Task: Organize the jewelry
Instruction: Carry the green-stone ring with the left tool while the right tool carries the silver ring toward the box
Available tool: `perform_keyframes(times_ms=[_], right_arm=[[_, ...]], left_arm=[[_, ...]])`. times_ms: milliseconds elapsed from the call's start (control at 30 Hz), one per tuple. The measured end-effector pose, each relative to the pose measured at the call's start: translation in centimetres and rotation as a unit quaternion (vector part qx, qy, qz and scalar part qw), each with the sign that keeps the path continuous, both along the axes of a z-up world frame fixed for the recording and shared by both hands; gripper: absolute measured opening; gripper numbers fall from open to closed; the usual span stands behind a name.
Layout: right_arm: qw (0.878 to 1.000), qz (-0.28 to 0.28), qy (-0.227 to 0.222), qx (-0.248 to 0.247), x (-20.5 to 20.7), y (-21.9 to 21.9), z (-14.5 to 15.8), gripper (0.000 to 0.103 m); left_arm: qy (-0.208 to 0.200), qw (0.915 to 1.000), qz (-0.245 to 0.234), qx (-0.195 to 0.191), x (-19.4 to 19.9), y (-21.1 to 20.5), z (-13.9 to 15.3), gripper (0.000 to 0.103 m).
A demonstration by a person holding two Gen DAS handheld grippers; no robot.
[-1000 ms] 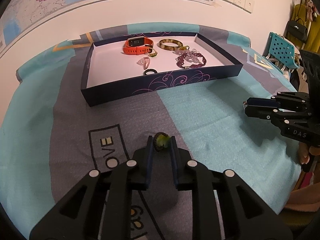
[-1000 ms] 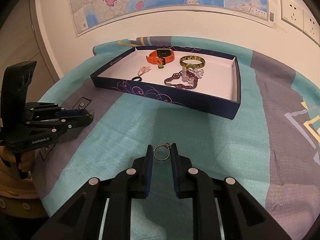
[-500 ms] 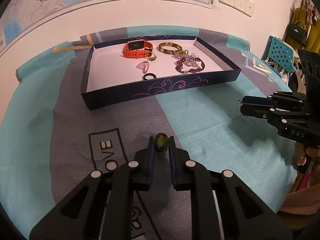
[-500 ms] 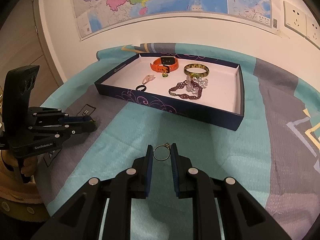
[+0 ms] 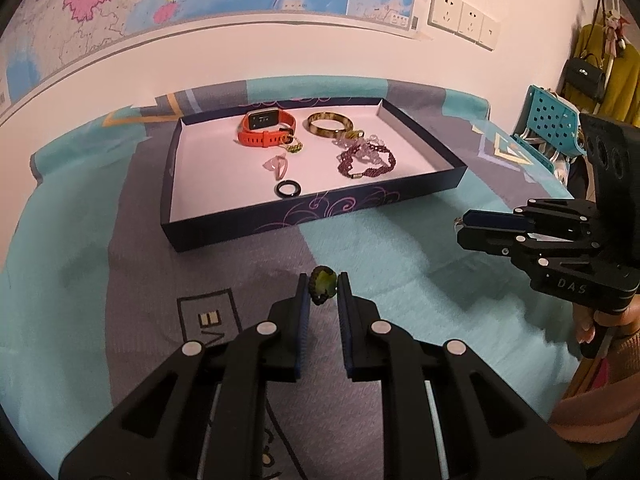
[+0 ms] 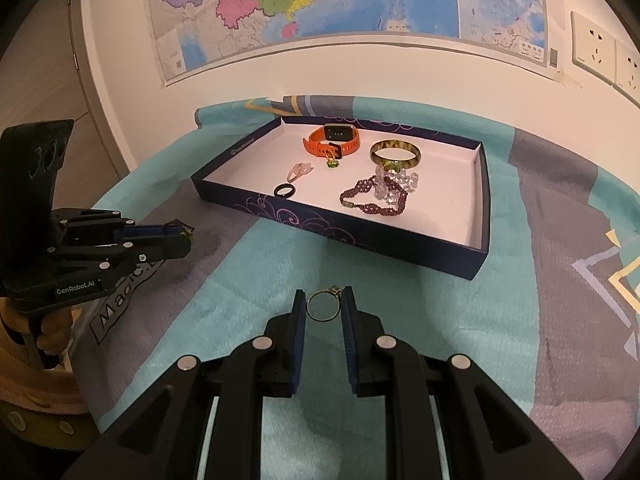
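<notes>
My left gripper (image 5: 323, 289) is shut on a small green-stone ring (image 5: 323, 287) and holds it above the cloth, short of the dark blue tray (image 5: 280, 222). My right gripper (image 6: 324, 307) is shut on a thin gold ring (image 6: 323, 306), also above the cloth in front of the tray (image 6: 340, 236). The tray holds an orange watch (image 5: 266, 130), an amber bangle (image 5: 330, 124), a purple bead bracelet (image 5: 366, 162), a pink piece (image 5: 277, 164) and a black ring (image 5: 289, 189). Each gripper shows in the other's view: the right one (image 5: 466, 226), the left one (image 6: 186, 234).
A teal and grey cloth (image 5: 400, 264) covers the table. A wall with a map (image 6: 320, 8) and sockets (image 5: 464, 18) stands behind it. A teal perforated chair back (image 5: 554, 120) and hanging bags are at the far right.
Both grippers have lifted and drawn slightly nearer the tray, each still holding its ring. The tray's contents have not moved.
</notes>
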State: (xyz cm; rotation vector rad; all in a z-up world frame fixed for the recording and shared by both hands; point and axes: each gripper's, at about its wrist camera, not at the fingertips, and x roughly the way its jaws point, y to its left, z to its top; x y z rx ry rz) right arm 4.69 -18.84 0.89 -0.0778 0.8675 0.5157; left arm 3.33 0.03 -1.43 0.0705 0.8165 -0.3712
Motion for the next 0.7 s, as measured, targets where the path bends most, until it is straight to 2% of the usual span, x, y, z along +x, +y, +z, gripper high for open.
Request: perform_keyframes(times_ms=[700], right_arm=[[1.0, 0.006, -0.016, 0.003, 1.3, 0.5, 0.8, 0.016]], left_arm=[[-0.016, 0.9998, -0.002, -0.007, 1.2, -0.6, 1.3, 0.014]])
